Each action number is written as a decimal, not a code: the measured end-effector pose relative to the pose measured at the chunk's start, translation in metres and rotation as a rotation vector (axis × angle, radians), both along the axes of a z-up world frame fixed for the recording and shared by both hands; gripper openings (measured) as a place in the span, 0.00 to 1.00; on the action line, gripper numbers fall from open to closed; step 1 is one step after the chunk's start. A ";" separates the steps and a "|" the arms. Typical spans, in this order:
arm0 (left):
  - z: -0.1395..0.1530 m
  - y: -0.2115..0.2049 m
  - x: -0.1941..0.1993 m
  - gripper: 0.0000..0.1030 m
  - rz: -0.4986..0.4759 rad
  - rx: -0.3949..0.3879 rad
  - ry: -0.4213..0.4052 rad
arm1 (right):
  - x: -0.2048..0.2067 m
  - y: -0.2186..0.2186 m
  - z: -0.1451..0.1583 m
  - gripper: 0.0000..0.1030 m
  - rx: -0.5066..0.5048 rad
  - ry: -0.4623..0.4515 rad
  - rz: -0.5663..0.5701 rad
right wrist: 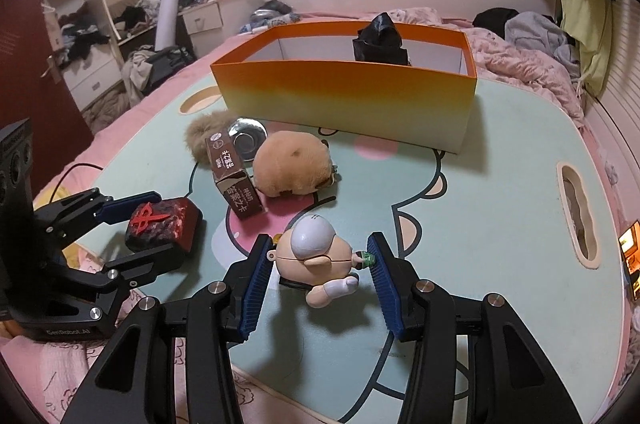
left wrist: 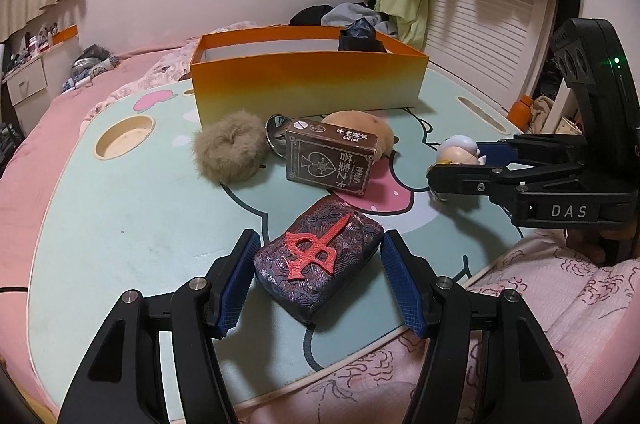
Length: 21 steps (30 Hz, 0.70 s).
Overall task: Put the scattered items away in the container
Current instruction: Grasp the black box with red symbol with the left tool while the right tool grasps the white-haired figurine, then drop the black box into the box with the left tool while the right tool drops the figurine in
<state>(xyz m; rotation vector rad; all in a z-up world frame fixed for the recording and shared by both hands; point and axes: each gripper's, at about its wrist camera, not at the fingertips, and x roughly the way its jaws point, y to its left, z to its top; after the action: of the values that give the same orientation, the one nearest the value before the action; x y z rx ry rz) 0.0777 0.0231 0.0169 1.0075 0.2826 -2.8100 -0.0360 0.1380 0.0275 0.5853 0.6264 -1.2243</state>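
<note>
A dark patterned case with a red emblem (left wrist: 320, 256) lies on the mint lap table (left wrist: 140, 224), and my left gripper (left wrist: 318, 276) is shut on it, one blue pad on each side. In the right wrist view the same case (right wrist: 162, 224) sits between the left gripper's fingers (right wrist: 120, 210). My right gripper (right wrist: 320, 272) is shut on a small white-haired figurine (right wrist: 316, 252), which tilts between its pads. From the left wrist view the figurine (left wrist: 458, 150) shows above the right gripper's fingers (left wrist: 468, 180). The orange box (right wrist: 344, 96) stands at the back with a black object (right wrist: 380, 42) inside.
Between the grippers and the box lie a brown card box (left wrist: 332, 160), a tan plush toy (right wrist: 292, 164), a beige furry scrunchie (left wrist: 228, 152) and a shiny metal dish (right wrist: 246, 134). The table has cut-out holes (right wrist: 578, 216) and rests on a pink bed.
</note>
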 end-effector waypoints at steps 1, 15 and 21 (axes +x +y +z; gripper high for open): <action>0.000 0.000 0.000 0.61 0.000 -0.001 0.000 | 0.000 0.000 0.000 0.46 -0.001 0.000 -0.001; 0.020 -0.007 -0.006 0.61 -0.018 0.018 0.033 | -0.002 -0.004 0.017 0.46 -0.050 -0.001 0.009; 0.058 -0.024 -0.024 0.61 -0.020 0.042 0.105 | -0.009 -0.018 0.048 0.46 -0.101 -0.049 0.019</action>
<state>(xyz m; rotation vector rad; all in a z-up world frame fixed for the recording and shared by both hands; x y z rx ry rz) 0.0539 -0.0005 0.0745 0.8771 0.3464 -2.8914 -0.0445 0.1198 0.0759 0.5217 0.5247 -1.2128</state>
